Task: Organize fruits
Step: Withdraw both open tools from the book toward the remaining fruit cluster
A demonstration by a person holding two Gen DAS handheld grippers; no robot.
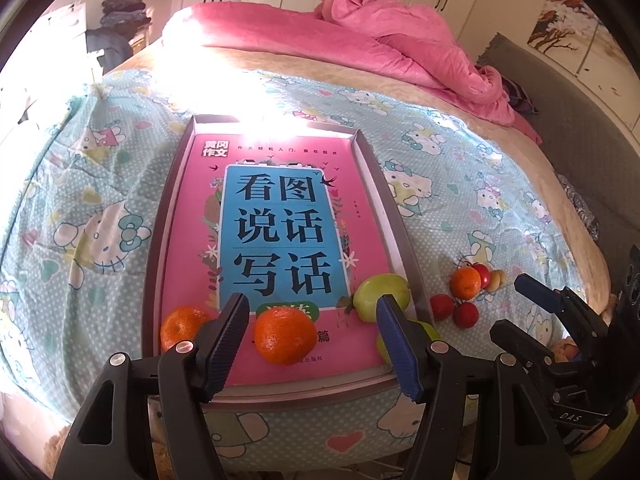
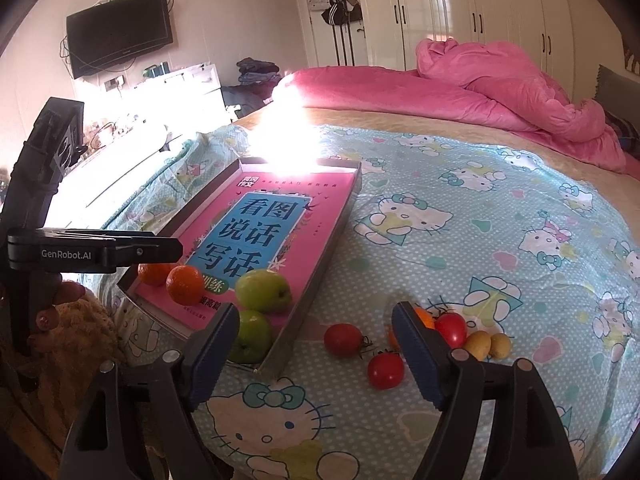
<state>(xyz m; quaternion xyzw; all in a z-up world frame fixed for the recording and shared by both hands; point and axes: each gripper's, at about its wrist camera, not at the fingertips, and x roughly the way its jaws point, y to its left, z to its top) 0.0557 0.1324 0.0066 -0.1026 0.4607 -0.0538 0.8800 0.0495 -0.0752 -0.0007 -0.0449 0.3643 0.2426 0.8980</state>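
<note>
A shallow grey tray (image 1: 402, 236) lies on the bed with a pink book (image 1: 188, 216) in it. On the book sit two oranges (image 1: 285, 336) (image 1: 182, 326) and two green apples (image 1: 380, 294) (image 2: 252, 336). My left gripper (image 1: 316, 344) is open over the tray's near end; the middle orange lies between its fingers with a gap on the right side. My right gripper (image 2: 318, 356) is open above the sheet. Red tomatoes (image 2: 343, 340) (image 2: 385, 370) lie loose below it. Another tomato (image 2: 451, 328), a part-hidden orange (image 2: 424, 318) and two small yellow fruits (image 2: 478, 345) sit by its right finger.
A cartoon-cat bedsheet (image 2: 460, 240) covers the bed, and a crumpled pink duvet (image 2: 500, 88) lies at the far side. White wardrobes (image 2: 460, 8), a wall television (image 2: 120, 36) and a white dresser stand behind. A hand (image 2: 60, 300) holds the left gripper's handle.
</note>
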